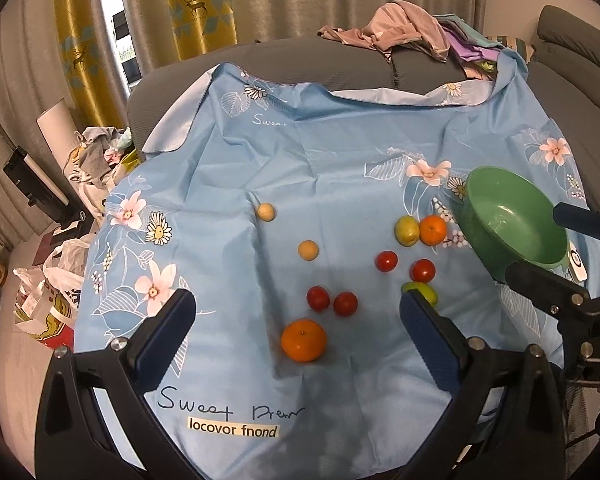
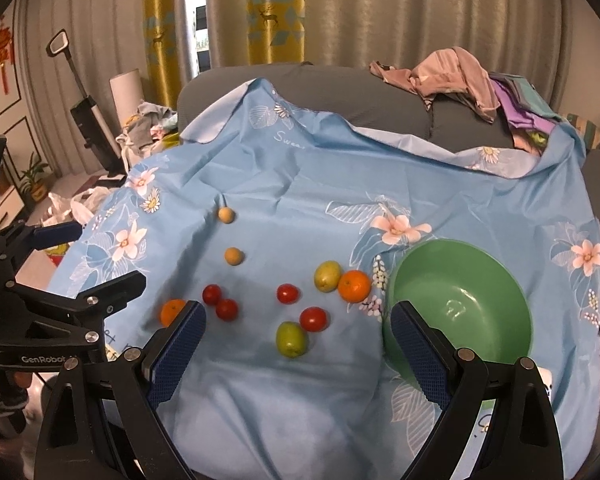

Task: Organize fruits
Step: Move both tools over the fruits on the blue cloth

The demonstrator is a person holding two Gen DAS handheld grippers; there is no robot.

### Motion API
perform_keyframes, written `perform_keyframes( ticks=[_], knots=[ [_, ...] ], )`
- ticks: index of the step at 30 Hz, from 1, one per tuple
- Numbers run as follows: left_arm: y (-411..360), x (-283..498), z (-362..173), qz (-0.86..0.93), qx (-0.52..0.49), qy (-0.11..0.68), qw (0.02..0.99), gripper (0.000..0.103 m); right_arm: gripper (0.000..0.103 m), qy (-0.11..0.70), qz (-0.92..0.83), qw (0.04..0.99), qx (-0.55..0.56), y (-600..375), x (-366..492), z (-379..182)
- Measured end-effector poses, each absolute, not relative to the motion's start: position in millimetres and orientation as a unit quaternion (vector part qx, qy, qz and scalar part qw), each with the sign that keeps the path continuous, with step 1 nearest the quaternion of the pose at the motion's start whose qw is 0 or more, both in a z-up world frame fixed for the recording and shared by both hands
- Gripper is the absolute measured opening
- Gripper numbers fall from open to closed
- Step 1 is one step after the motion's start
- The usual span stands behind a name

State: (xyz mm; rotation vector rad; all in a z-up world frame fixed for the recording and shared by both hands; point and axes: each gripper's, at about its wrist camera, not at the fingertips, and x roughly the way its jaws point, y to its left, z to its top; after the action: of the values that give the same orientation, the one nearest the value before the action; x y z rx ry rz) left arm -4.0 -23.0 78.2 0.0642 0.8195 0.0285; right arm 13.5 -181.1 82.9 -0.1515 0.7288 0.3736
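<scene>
Fruits lie loose on a blue flowered cloth (image 1: pixel 300 168). An orange (image 1: pixel 303 340) sits nearest my open, empty left gripper (image 1: pixel 296 312), between its fingers. Several red tomatoes (image 1: pixel 319 298) lie behind it. A second orange (image 1: pixel 433 230) touches a green fruit (image 1: pixel 407 230). Two small tan fruits (image 1: pixel 308 249) lie further back. An empty green bowl (image 2: pixel 460 304) stands at the right. My right gripper (image 2: pixel 296 320) is open and empty above the cloth, near a green fruit (image 2: pixel 291 339) and a tomato (image 2: pixel 313 319). The near orange (image 2: pixel 172 312) lies behind its left finger.
The cloth covers a grey sofa (image 1: pixel 284 60). A pile of clothes (image 1: pixel 412 32) lies on the sofa back. Bags and clutter (image 1: pixel 60 280) stand on the floor at the left. Curtains (image 2: pixel 380 8) hang behind.
</scene>
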Motion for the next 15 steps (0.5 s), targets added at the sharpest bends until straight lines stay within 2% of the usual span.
perform_keyframes(
  ticks=[15],
  knots=[
    [-24.5,-7.7,71.9,-0.002,0.029,0.407,0.913,0.102,0.095,0.352,0.179,0.915,-0.078,-182.3,14.2,83.4]
  ],
)
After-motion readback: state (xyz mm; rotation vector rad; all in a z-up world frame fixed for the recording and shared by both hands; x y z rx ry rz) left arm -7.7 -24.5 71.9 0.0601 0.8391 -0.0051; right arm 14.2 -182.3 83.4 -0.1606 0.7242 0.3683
